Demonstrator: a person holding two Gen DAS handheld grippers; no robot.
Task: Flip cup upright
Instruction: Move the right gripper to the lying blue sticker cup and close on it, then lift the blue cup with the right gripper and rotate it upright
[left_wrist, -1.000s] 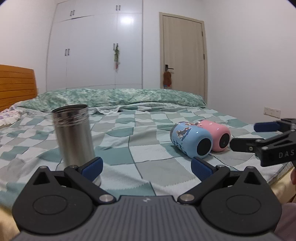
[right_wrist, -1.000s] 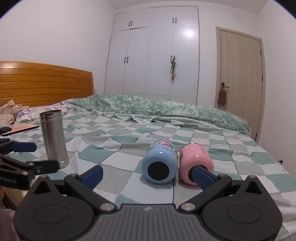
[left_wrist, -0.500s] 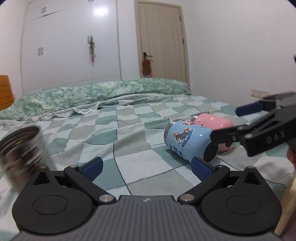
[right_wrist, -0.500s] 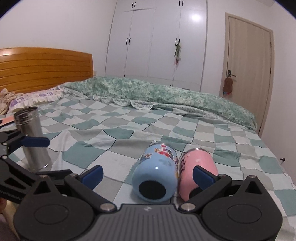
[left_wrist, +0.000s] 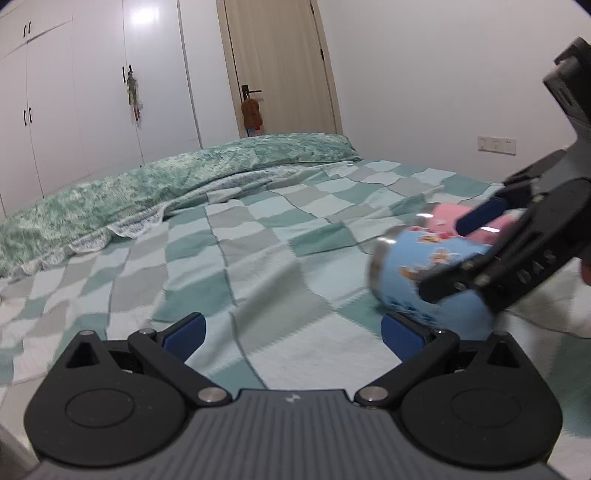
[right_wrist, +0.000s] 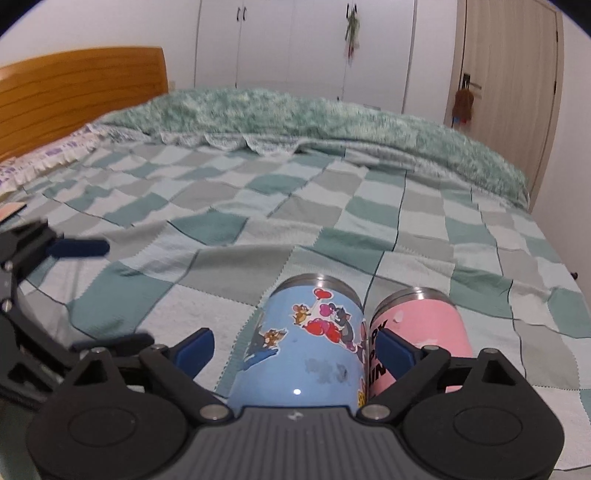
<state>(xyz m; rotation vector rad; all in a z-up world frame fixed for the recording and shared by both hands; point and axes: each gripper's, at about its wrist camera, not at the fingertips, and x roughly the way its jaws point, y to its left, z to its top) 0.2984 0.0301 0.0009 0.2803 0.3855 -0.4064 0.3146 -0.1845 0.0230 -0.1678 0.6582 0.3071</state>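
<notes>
A blue cartoon cup (right_wrist: 310, 343) lies on its side on the checked bedspread, steel rim pointing away from me. A pink cup (right_wrist: 421, 332) lies beside it on the right, touching it. My right gripper (right_wrist: 295, 349) is open with its fingers on either side of the blue cup; its right finger sits in the gap between the two cups. In the left wrist view the blue cup (left_wrist: 413, 273) and pink cup (left_wrist: 443, 218) sit at right, partly hidden by the right gripper (left_wrist: 517, 251). My left gripper (left_wrist: 291, 332) is open and empty, just left of the blue cup.
The checked bedspread (right_wrist: 258, 206) spreads out ahead, with a rumpled green quilt (right_wrist: 295, 118) at the back. A wooden headboard (right_wrist: 74, 88) stands at left, wardrobes and a door behind. The left gripper shows at the left edge of the right wrist view (right_wrist: 37, 295).
My right gripper has moved forward around the blue cup. My left gripper has swung right, away from the steel flask, which has left both views.
</notes>
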